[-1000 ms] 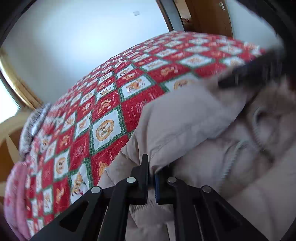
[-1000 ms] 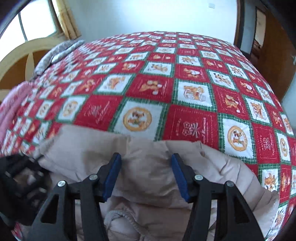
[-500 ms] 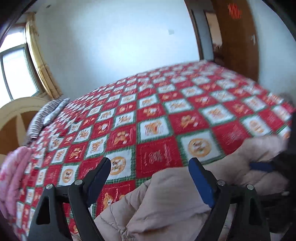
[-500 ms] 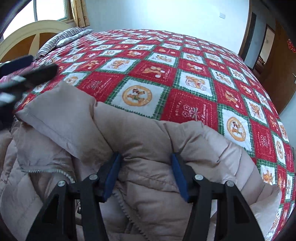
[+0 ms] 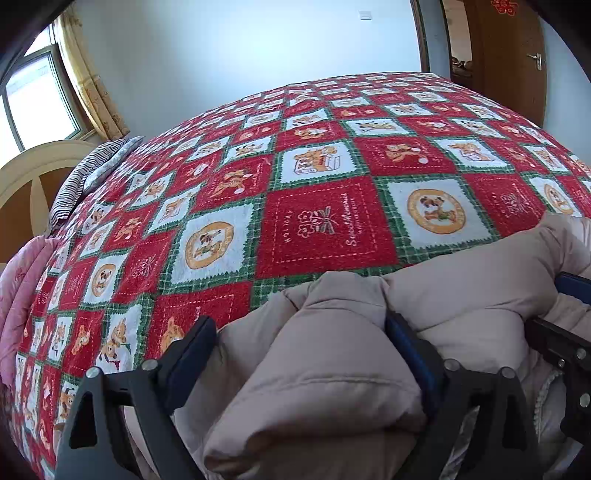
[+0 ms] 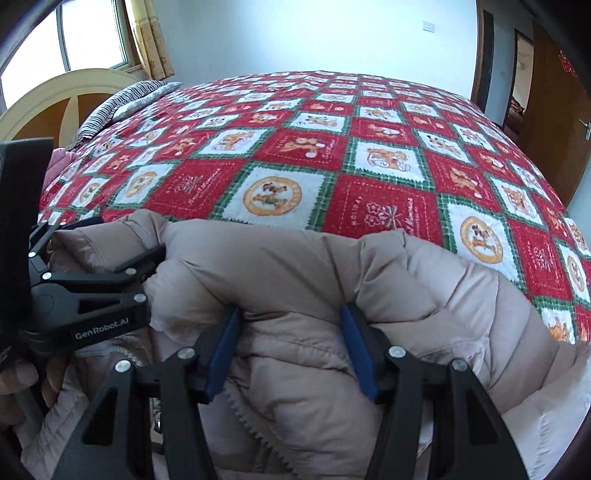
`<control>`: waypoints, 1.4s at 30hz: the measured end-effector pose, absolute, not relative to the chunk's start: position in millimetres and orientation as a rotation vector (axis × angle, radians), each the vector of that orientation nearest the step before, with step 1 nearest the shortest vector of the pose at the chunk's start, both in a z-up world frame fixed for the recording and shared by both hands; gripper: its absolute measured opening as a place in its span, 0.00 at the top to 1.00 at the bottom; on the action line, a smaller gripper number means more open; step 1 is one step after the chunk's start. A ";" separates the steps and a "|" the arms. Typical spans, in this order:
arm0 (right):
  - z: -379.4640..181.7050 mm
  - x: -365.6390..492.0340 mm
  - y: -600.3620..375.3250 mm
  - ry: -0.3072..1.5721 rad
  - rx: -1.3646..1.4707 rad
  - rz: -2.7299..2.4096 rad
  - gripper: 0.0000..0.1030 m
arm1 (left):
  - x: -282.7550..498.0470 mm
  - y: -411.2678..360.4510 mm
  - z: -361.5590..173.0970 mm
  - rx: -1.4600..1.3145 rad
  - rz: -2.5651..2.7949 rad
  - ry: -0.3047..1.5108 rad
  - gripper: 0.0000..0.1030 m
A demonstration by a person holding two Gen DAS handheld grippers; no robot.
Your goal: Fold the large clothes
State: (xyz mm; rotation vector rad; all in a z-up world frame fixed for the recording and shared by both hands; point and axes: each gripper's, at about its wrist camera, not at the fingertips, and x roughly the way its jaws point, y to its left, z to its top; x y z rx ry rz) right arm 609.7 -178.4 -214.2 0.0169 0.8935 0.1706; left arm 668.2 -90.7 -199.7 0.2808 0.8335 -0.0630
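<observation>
Nearest the cameras, the left tool [image 5: 301,347] stands wide. Its jaws have just been opening, and a puffy fold of the beige jacket [image 5: 461,295] lies loose between them, with no pad visibly squeezing it. In the right wrist view a hand [image 6: 22,384] holds this tool from behind. The right tool [image 6: 291,347] is about half open but clamped on a thick roll of the same jacket, and the fabric creases in toward both blue pads.

The jacket lies bunched along the near edge of the bed [image 5: 325,221], with a zipper line showing low in the heap. It is touching the bed's red, green and white checked blanket and reaches only a short way in from that edge.

My reading is that one fold has just been laid down and let go on the left, while the right side is held in place. The next move probably calls for the left tool to find a fresh edge or sleeve. The padding is springy and may open again unless it is pressed flat.

The count is two tools, one jacket and one bed. Toward the far left corner there is one striped pillow [image 5: 88,173], one pink quilt [image 5: 22,295] and one arched headboard [image 6: 48,99]. Beyond the bed are one window [image 6: 88,33] and one wooden door [image 5: 509,55].
</observation>
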 end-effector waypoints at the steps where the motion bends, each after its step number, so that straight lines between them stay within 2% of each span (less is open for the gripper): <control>1: -214.8 610.2 -177.6 0.896 0.015 0.169 0.42 | 669.6 -90.0 -200.5 0.277 -0.060 0.838 0.05; 5: -209.1 606.0 -176.8 0.897 0.002 0.162 0.43 | 672.8 -86.7 -204.0 0.253 -0.057 0.847 0.02; 11: -166.1 587.1 -171.9 0.727 0.032 0.191 0.44 | 668.6 -92.0 -204.8 0.295 -0.032 0.818 0.02; 18: -207.7 620.8 -172.2 0.878 0.027 0.141 0.44 | 667.1 -94.3 -204.0 0.321 -0.019 0.800 0.02; 42: -223.6 628.4 -159.8 0.922 -0.049 0.101 0.42 | 670.6 -96.5 -207.7 0.328 -0.018 0.819 0.02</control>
